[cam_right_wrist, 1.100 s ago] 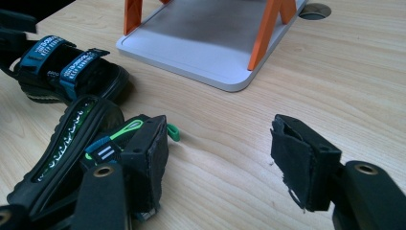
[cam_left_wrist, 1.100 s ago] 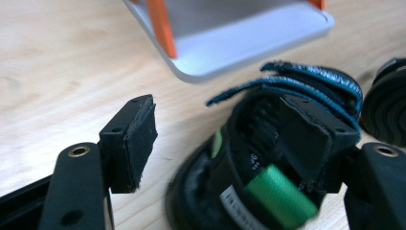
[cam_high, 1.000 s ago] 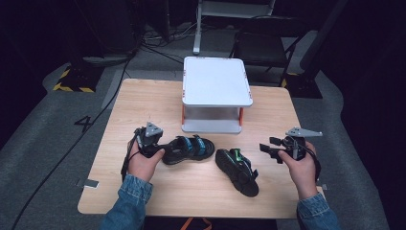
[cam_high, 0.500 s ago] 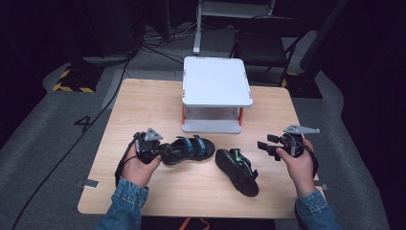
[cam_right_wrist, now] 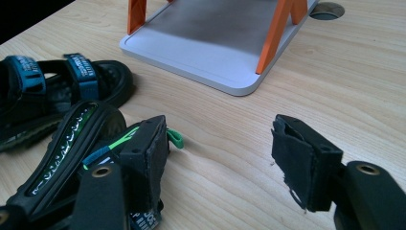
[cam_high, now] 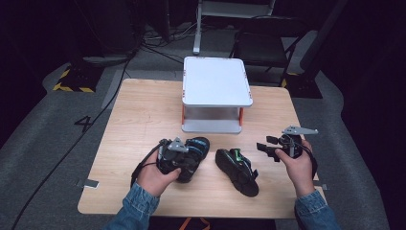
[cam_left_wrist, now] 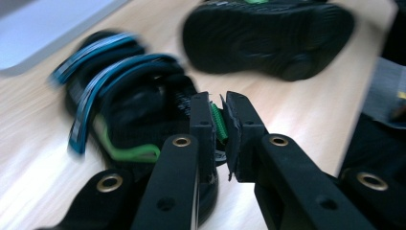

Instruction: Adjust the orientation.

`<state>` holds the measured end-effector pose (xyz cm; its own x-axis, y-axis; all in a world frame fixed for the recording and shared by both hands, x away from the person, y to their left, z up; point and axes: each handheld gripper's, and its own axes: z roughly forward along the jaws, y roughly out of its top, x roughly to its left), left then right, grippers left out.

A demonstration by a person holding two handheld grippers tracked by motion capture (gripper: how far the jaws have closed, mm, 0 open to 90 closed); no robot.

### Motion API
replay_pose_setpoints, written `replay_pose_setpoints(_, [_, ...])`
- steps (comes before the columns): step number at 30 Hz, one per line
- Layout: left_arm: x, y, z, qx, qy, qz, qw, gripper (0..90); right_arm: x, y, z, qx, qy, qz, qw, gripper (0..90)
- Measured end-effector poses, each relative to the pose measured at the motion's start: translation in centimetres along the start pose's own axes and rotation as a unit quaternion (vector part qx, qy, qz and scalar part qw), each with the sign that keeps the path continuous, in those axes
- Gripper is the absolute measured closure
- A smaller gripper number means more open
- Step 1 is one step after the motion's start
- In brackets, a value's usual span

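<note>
Left gripper [cam_left_wrist: 218,112]: jaws pressed together on the green heel loop of the left sandal [cam_high: 191,155]
Left sandal position: on the table [cam_high: 143,115], in front of the white stand [cam_high: 215,81]
Right gripper [cam_high: 268,149]: jaws spread wide, holding nothing
Right sandal [cam_high: 237,170]: lies just left of the right gripper, long axis diagonal, heel loop toward its jaws
Nearer hand: the right
Unclear: left gripper view blurred; the left hand covers that sandal's heel in the high view
</note>
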<state>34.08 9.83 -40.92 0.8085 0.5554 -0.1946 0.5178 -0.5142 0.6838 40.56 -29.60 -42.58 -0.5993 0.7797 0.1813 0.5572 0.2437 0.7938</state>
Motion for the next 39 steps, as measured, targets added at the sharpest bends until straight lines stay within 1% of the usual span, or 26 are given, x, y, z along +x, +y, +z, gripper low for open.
replay_pose_setpoints(2, [-0.5, 0.3, 0.6, -0.001, -0.014, 0.009, 0.9999, 81.0, 0.0, 0.0, 0.0, 0.000, 0.000, 0.000, 1.0000, 37.8])
replay_pose_setpoints(6, [-0.9, 0.1, 2.2, 0.007, -0.046, 0.009, 0.9989, 80.1, 0.0, -0.2, 0.2, 0.005, 0.001, 0.000, 1.0000, 37.8])
replay_pose_setpoints(7, [-1.0, 0.0, 2.7, 0.003, -0.051, 0.015, 0.9986, 80.2, 0.1, -0.2, 0.2, 0.007, 0.001, 0.000, 1.0000, 37.8])
replay_pose_setpoints(9, [-1.0, 0.0, 3.1, -0.005, -0.057, 0.017, 0.9982, 80.4, 0.1, -0.3, 0.3, 0.008, 0.002, 0.000, 1.0000, 37.8])
replay_pose_setpoints(13, [-0.6, -0.1, 2.7, -0.005, -0.060, 0.011, 0.9981, 78.3, 0.1, -0.3, 0.3, 0.008, 0.002, -0.002, 1.0000, 37.7])
replay_pose_setpoints(14, [-0.5, -0.2, 2.6, -0.022, -0.072, 0.003, 0.9972, 73.3, 0.1, -0.3, 0.3, 0.009, 0.002, -0.001, 1.0000, 37.7])
replay_pose_setpoints(16, [-0.3, -0.2, 2.3, -0.044, -0.072, 0.004, 0.9964, 53.1, 0.1, -0.3, 0.3, 0.010, 0.002, 0.000, 1.0000, 37.6])
replay_pose_setpoints(17, [-0.2, -0.1, 2.1, -0.058, -0.068, 0.008, 0.9960, 47.3, 0.1, -0.3, 0.3, 0.010, 0.003, -0.001, 0.9999, 37.6])
replay_pose_setpoints(18, [0.1, -0.1, 1.6, -0.076, -0.054, 0.011, 0.9956, 42.3, 0.1, -0.3, 0.3, 0.010, 0.003, -0.002, 0.9999, 37.6])
replay_pose_setpoints(19, [0.3, -0.1, 1.4, -0.084, -0.042, 0.008, 0.9956, 35.0, 0.1, -0.3, 0.3, 0.010, 0.004, -0.002, 0.9999, 37.5])
replay_pose_setpoints(20, [0.6, -0.2, 1.0, -0.088, -0.029, 0.007, 0.9956, 32.6, 0.1, -0.2, 0.3, 0.010, 0.005, -0.001, 0.9999, 37.6])
replay_pose_setpoints(22, [1.5, -0.4, 0.0, -0.096, 0.016, 0.001, 0.9953, 32.2, 0.2, -0.3, 0.3, 0.011, 0.006, -0.002, 0.9999, 37.7])
replay_pose_setpoints(24, [2.4, -0.6, -0.7, -0.097, 0.052, -0.012, 0.9939, 31.5, 0.2, -0.3, 0.2, 0.013, 0.008, -0.002, 0.9999, 37.9])
replay_pose_setpoints(25, [3.0, -0.8, -1.2, -0.094, 0.074, -0.021, 0.9926, 31.3, 0.2, -0.3, 0.2, 0.015, 0.008, -0.003, 0.9999, 38.2])
replay_pose_setpoints(26, [3.5, -1.1, -1.5, -0.091, 0.100, -0.034, 0.9903, 31.0, 0.3, -0.4, 0.2, 0.017, 0.008, -0.002, 0.9998, 38.5])
replay_pose_setpoints(27, [4.1, -1.4, -1.8, -0.079, 0.127, -0.048, 0.9876, 30.3, 0.3, -0.4, 0.2, 0.018, 0.008, -0.003, 0.9998, 38.6])
replay_pose_setpoints(28, [5.0, -1.8, -2.1, -0.063, 0.157, -0.056, 0.9840, 29.3, 0.3, -0.4, 0.1, 0.018, 0.008, -0.006, 0.9998, 39.1])
replay_pose_setpoints(29, [5.9, -2.2, -2.3, -0.053, 0.178, -0.066, 0.9804, 29.1, 0.5, -0.4, 0.1, 0.021, 0.010, -0.008, 0.9997, 39.3])
replay_pose_setpoints(31, [7.0, -2.8, -2.6, -0.049, 0.192, -0.089, 0.9762, 29.0, 0.9, -0.5, 0.0, 0.024, 0.016, -0.013, 0.9995, 39.4])
replay_pose_setpoints(32, [7.6, -3.2, -2.7, -0.051, 0.193, -0.102, 0.9746, 28.8, 1.2, -0.5, -0.1, 0.027, 0.019, -0.013, 0.9994, 39.4])
replay_pose_setpoints(34, [8.6, -3.7, -2.9, -0.049, 0.196, -0.116, 0.9724, 28.6, 1.8, -0.5, 0.1, 0.029, 0.026, -0.021, 0.9990, 39.7])
replay_pose_setpoints(35, [8.9, -3.9, -2.9, -0.049, 0.196, -0.125, 0.9715, 28.5, 2.4, -0.6, 0.4, 0.033, 0.034, -0.030, 0.9985, 41.6])
replay_pose_setpoints(36, [9.2, -4.0, -2.9, -0.049, 0.195, -0.126, 0.9714, 28.5, 2.9, -0.6, 0.7, 0.037, 0.043, -0.036, 0.9978, 43.1])
replay_pose_setpoints(37, [9.5, -4.3, -2.9, -0.051, 0.193, -0.136, 0.9704, 28.5, 3.4, -0.6, 1.0, 0.038, 0.050, -0.041, 0.9972, 43.0])
replay_pose_setpoints(38, [9.7, -4.4, -3.0, -0.053, 0.193, -0.139, 0.9699, 28.5, 4.2, -0.6, 1.6, 0.038, 0.064, -0.056, 0.9956, 42.8])
replay_pose_setpoints(39, [9.8, -4.5, -3.0, -0.053, 0.191, -0.140, 0.9701, 28.5, 4.8, -0.7, 2.0, 0.041, 0.072, -0.064, 0.9946, 42.8])
